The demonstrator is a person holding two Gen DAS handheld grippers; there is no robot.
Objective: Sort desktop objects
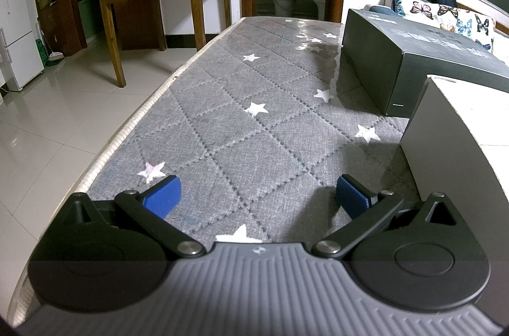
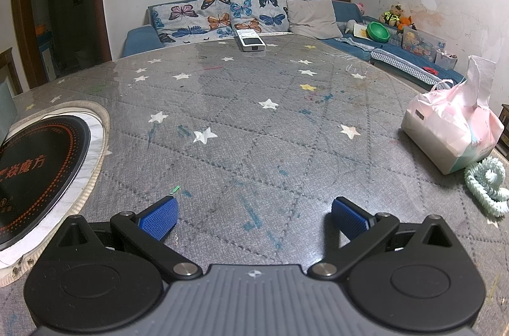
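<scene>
Hovering low over the grey star-patterned table cover, the left gripper has its 2 blue pads spread wide, empty, with a dark box and a white box to its right. The right gripper is equally spread and empty; a tissue pack and mint coiled toy lie at right, a remote at the far edge, and a black induction hob at left.
</scene>
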